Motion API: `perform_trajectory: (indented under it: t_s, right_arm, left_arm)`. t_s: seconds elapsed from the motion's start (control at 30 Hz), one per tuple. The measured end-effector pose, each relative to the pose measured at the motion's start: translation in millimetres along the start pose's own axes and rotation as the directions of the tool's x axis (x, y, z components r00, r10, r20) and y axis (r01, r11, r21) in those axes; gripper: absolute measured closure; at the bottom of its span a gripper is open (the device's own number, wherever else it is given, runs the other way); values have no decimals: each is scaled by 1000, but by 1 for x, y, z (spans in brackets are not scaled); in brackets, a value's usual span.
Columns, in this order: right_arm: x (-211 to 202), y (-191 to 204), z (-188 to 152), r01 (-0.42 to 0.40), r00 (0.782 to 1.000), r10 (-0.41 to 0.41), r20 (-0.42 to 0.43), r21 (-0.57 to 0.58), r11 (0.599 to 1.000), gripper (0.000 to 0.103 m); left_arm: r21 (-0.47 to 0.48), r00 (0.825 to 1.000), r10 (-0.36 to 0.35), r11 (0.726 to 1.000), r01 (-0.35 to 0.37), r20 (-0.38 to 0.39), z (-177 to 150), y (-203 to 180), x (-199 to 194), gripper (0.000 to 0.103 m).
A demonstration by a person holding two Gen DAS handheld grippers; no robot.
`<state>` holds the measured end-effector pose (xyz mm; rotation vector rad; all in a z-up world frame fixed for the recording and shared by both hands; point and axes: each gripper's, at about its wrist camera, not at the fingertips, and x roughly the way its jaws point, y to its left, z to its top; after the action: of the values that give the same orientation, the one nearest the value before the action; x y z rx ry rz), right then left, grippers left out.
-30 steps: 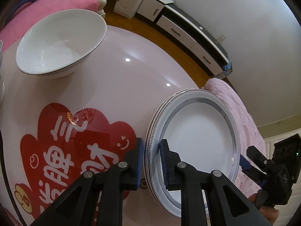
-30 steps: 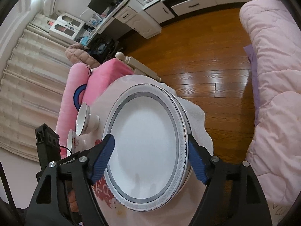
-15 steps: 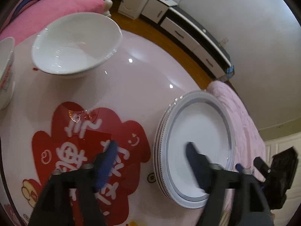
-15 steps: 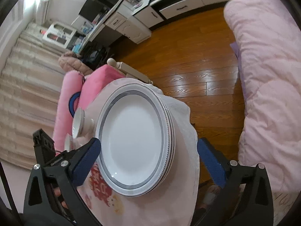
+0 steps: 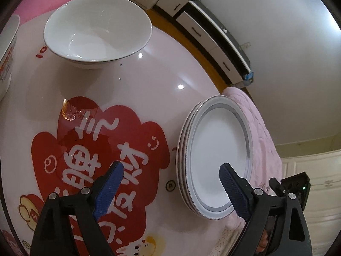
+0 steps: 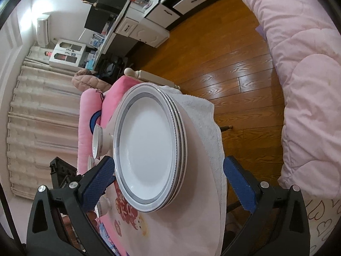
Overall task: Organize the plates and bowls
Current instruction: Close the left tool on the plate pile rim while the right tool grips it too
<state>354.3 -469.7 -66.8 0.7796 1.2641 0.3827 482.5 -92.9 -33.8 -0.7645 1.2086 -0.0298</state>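
Sitting stacked at the tabletop's (image 5: 132,89) edge nearest the pink bed: gray-banded plates (image 5: 217,160), seen in the right wrist view (image 6: 147,149) as several rims nested one on another, partly overhanging a white towel (image 6: 204,115) draped over that edge.

Showing only in the left wrist view: a large white bowl (image 5: 98,29) standing upright toward the far edge, well apart from the plates, and the rim of a second bowl (image 5: 7,49) at the left border, plus the red sticker with white characters (image 5: 100,160) spreading across the middle.

Showing only in the right wrist view: a small footed bowl (image 6: 101,140) just beyond the plates' far rim, pink cushions (image 6: 89,115) behind it, the wooden floor (image 6: 226,68) and the pink bed quilt (image 6: 309,85).

Hovering spread wide, holding nothing: the left tongs (image 5: 171,184), one blue pad over the red sticker, the other over the top plate's near rim; contact there not discernible. Likewise gaping wide and empty: the right tongs (image 6: 168,180), pads flanking the plate stack on either side, apparently clear of it.
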Motion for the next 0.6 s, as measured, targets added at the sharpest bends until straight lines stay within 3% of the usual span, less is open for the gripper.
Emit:
perform_trajectory:
  t_s: [0.6]
  right_arm:
    - [10,-3,-7,-13,999,14,-41,16,1000,4]
  left_arm:
    - [-22,1000,8,1000,-8,-10,0,-6,10,15]
